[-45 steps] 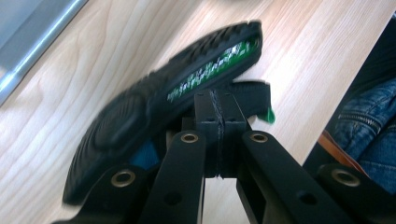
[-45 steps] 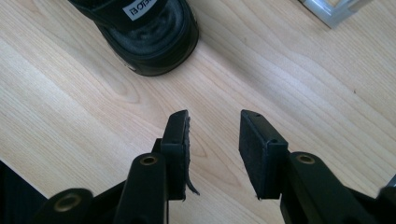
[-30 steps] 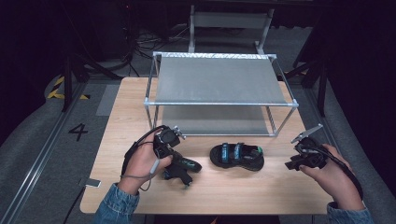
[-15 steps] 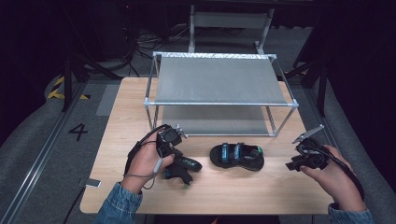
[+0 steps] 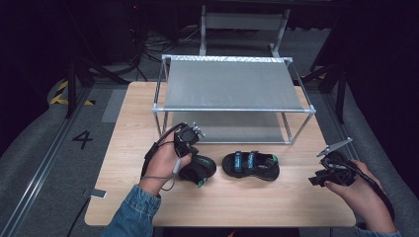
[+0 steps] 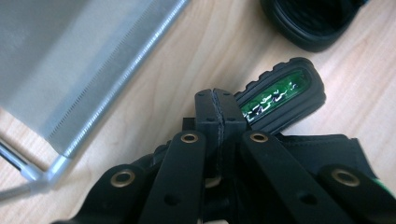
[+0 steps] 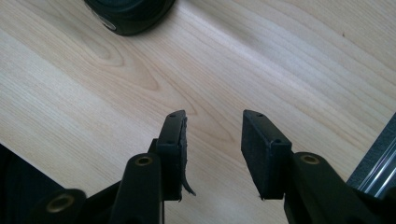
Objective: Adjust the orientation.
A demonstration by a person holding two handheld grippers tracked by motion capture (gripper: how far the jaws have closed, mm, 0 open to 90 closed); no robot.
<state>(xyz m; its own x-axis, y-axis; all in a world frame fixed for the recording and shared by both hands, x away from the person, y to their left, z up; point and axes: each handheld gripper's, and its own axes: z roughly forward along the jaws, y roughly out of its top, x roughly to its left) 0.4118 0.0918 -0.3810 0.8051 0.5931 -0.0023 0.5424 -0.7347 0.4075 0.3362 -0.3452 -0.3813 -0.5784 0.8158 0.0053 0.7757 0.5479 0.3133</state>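
Observation:
Two black sandals with teal-green trim lie on the wooden table (image 5: 133,128) in front of a metal rack. My left gripper (image 5: 188,148) (image 6: 216,100) points down onto the left sandal (image 5: 197,169) (image 6: 280,95). Its jaws are pressed together, apparently pinching a strap, and the sole's green patch shows just beyond the tips. The second sandal (image 5: 250,164) (image 6: 313,18) (image 7: 126,14) lies flat at the middle, apart from both grippers. My right gripper (image 5: 316,178) (image 7: 212,130) hovers open over bare wood at the right, with nothing between its jaws.
The two-shelf metal rack (image 5: 232,109) (image 6: 70,60) stands across the middle of the table, its front rail just beyond the sandals; one corner (image 7: 378,154) is near my right gripper. A small silver object (image 5: 96,193) sits at the table's front left edge.
My left hand has shifted slightly toward the rack, and the left sandal has moved with it. The right hand and the second sandal have stayed put.

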